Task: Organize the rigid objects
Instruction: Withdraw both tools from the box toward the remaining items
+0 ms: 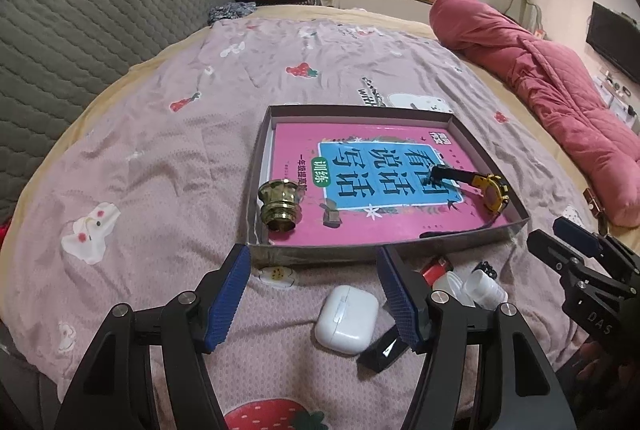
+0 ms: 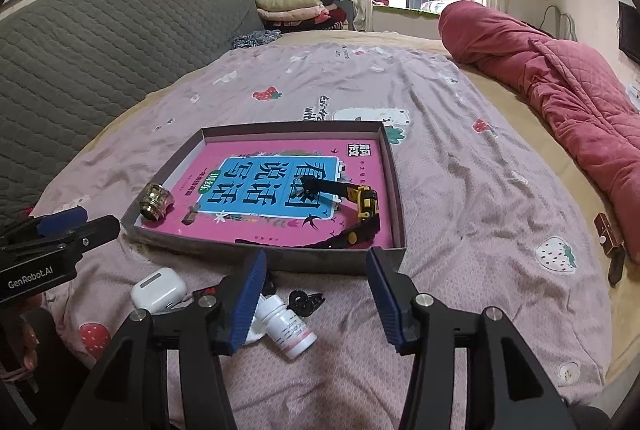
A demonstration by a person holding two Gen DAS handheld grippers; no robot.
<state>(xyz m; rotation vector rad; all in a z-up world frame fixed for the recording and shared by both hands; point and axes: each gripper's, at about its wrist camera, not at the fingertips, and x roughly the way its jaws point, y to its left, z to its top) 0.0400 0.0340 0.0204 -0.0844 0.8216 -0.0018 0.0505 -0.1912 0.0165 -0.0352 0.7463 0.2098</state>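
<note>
A shallow grey box (image 1: 440, 242) (image 2: 200, 242) lies on the bed and holds a pink book (image 1: 360, 165) (image 2: 260, 185), a brass fitting (image 1: 280, 205) (image 2: 156, 205) and a yellow-and-black watch (image 1: 494, 191) (image 2: 366, 203). On the sheet in front of it lie a white earbud case (image 1: 346, 318) (image 2: 160, 288), a white pill bottle (image 1: 486, 288) (image 2: 288, 330), a red lighter (image 1: 436, 268) and a black object (image 1: 382, 350). My left gripper (image 1: 312, 262) (image 2: 76, 226) hovers open above the earbud case. My right gripper (image 2: 316, 262) (image 1: 568, 242) is open near the box's front wall, above the bottle, holding nothing.
A rolled red quilt (image 1: 560, 89) (image 2: 560, 77) lies along the bed's right side. A grey padded headboard (image 1: 80, 29) rises on the left. A small brown wooden item (image 2: 608, 230) sits near the right edge. A small black piece (image 2: 304, 300) lies beside the bottle.
</note>
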